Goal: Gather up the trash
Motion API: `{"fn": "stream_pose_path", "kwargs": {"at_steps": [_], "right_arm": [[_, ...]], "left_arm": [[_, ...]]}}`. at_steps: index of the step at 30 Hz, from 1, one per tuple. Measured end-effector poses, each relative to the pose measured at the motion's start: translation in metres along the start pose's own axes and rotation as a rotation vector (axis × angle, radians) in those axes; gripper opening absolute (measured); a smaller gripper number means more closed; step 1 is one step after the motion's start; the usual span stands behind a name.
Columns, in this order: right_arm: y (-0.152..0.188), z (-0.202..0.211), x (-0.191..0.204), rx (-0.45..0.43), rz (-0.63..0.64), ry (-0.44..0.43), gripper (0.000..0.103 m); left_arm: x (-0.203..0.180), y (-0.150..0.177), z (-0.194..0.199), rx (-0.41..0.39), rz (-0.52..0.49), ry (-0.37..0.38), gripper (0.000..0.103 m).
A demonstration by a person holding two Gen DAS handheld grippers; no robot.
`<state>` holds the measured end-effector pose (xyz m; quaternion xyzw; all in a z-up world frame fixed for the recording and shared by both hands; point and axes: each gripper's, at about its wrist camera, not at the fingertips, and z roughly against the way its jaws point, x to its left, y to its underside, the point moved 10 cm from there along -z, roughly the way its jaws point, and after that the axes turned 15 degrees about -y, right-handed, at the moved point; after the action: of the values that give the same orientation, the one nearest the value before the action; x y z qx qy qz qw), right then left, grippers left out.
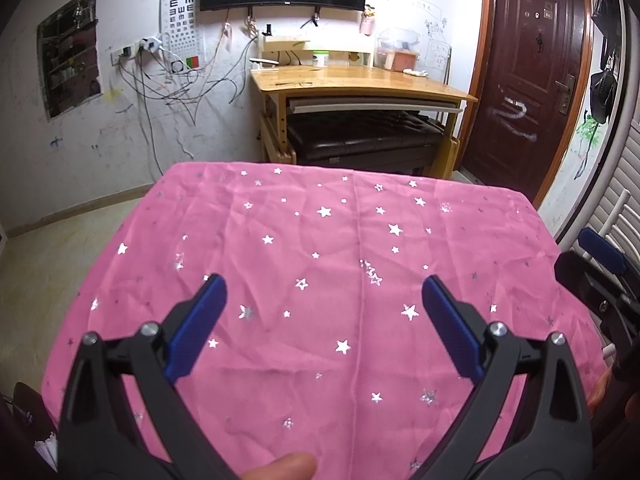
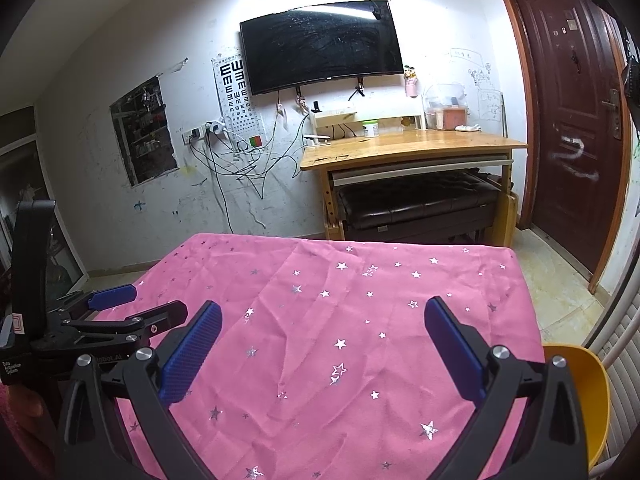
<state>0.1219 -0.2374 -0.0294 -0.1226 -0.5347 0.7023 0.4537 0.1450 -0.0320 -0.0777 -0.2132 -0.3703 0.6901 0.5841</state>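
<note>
A table covered by a pink cloth with silver stars [image 1: 320, 264] fills both views [image 2: 340, 340]. I see no trash on the cloth in either view. My left gripper [image 1: 324, 292] is open and empty, held above the near part of the cloth. My right gripper [image 2: 322, 316] is open and empty, also above the near part. The left gripper also shows at the left edge of the right wrist view [image 2: 120, 304], and the right gripper at the right edge of the left wrist view [image 1: 600, 256].
A yellow chair [image 2: 580, 392] stands at the table's right side. Beyond the table are a wooden desk [image 1: 360, 80] with a dark bench [image 1: 360, 140] under it, a wall TV [image 2: 320, 44], loose cables and a brown door [image 1: 536, 68].
</note>
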Motion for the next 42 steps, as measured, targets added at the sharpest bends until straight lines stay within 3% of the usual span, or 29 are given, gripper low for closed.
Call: {"fn": "stream_pose_path", "kwargs": {"at_steps": [42], "right_arm": [[0.002, 0.002, -0.006, 0.014, 0.009, -0.003, 0.095]], "left_arm": [[0.004, 0.009, -0.003, 0.016, -0.002, -0.003, 0.094]]}}
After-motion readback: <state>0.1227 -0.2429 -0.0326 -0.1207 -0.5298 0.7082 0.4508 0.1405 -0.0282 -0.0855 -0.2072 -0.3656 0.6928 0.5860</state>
